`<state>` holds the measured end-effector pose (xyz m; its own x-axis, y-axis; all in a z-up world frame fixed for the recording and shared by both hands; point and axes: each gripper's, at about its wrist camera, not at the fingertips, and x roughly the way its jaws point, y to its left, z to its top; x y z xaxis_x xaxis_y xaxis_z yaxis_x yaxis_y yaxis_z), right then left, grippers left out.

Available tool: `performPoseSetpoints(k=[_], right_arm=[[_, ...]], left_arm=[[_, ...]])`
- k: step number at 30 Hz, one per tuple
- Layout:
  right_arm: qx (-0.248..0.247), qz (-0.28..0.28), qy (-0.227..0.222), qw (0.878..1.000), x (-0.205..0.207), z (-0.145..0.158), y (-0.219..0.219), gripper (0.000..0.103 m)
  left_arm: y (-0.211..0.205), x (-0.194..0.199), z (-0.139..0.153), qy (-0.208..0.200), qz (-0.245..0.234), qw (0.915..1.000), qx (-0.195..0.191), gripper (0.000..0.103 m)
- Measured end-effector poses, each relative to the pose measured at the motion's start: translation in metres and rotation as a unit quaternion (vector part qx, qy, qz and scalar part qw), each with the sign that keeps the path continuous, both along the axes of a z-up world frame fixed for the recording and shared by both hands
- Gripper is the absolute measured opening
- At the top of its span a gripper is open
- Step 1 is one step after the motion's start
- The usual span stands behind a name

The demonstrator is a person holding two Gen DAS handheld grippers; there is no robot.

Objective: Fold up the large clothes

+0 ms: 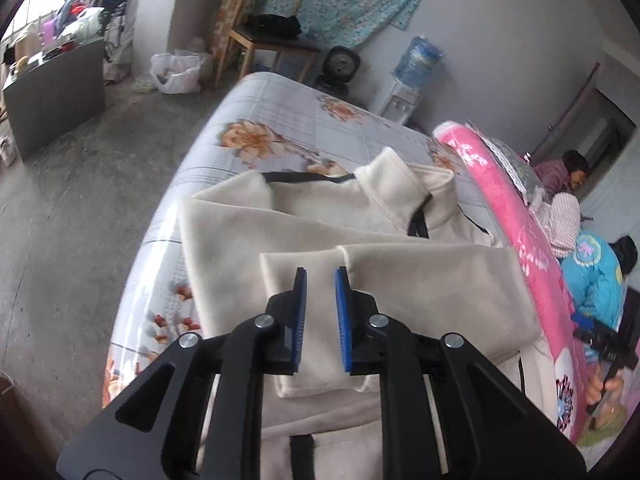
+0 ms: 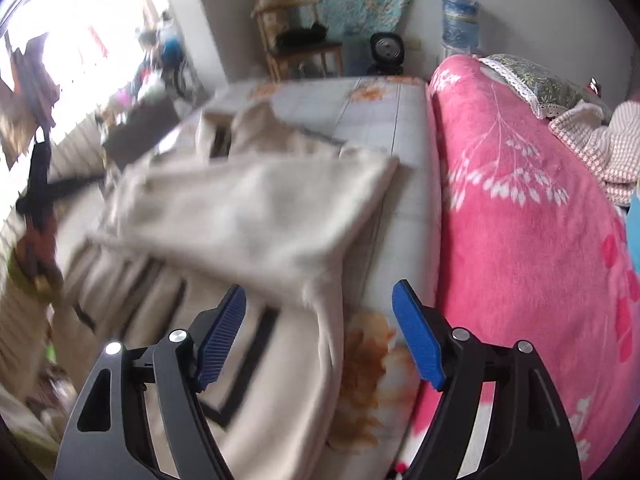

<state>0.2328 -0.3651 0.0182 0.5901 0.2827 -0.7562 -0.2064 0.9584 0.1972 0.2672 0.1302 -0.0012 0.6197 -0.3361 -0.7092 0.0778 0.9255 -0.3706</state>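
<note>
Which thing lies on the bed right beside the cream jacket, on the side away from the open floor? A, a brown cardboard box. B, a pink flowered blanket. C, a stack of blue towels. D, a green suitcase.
B: a pink blanket with a white floral print runs along the bed next to the cream jacket, seen in both wrist views.

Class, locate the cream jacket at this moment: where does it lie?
In both wrist views the cream jacket lies on the floral bedsheet, with the pink blanket along its right side. The left gripper hovers above its folded sleeve.
</note>
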Motion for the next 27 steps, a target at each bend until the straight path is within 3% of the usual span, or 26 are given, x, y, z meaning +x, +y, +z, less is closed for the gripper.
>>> performPoseSetpoints(k=[3,5,7,11,15,17,19,22,24,27], right_arm=[[0.018,-0.016,0.0,1.0,0.042,-0.004,0.009,0.072],[0.02,-0.01,0.019,1.0,0.071,-0.016,0.022,0.057],[-0.015,-0.009,0.038,0.999,0.097,-0.034,0.036,0.051],[-0.089,-0.049,0.069,0.992,0.14,-0.071,0.037,0.043],[-0.074,-0.083,0.055,0.992,0.158,-0.076,0.017,0.026],[-0.077,-0.104,0.056,0.99,0.161,-0.072,0.015,0.023],[-0.083,-0.118,0.045,0.989,0.151,-0.059,0.018,0.023],[-0.057,-0.068,0.018,0.996,0.119,-0.035,0.04,0.026],[-0.059,-0.028,0.018,0.998,0.094,-0.03,0.065,0.039],[-0.075,0.006,0.037,0.996,0.069,-0.042,0.098,0.046]], left_arm=[[-0.027,0.009,-0.019,0.045,-0.027,0.9981,0.033,0.016],[-0.039,0.012,-0.034,0.06,-0.032,0.9961,0.056,0.016],[-0.043,0.012,-0.049,0.073,-0.027,0.994,0.077,0.016],[-0.039,0.006,-0.052,0.06,-0.027,0.9957,0.065,0.016],[-0.039,0.005,-0.053,0.054,-0.03,0.9959,0.065,0.016],[-0.039,0.003,-0.053,0.048,-0.031,0.996,0.069,0.016],[-0.039,0.001,-0.051,0.046,-0.03,0.9961,0.069,0.017],[-0.038,-0.007,-0.04,0.03,-0.027,0.997,0.065,0.036],[-0.041,-0.013,-0.034,0.021,-0.04,0.9966,0.069,0.045],[-0.052,-0.013,-0.039,0.039,-0.058,0.9927,0.098,0.05]])
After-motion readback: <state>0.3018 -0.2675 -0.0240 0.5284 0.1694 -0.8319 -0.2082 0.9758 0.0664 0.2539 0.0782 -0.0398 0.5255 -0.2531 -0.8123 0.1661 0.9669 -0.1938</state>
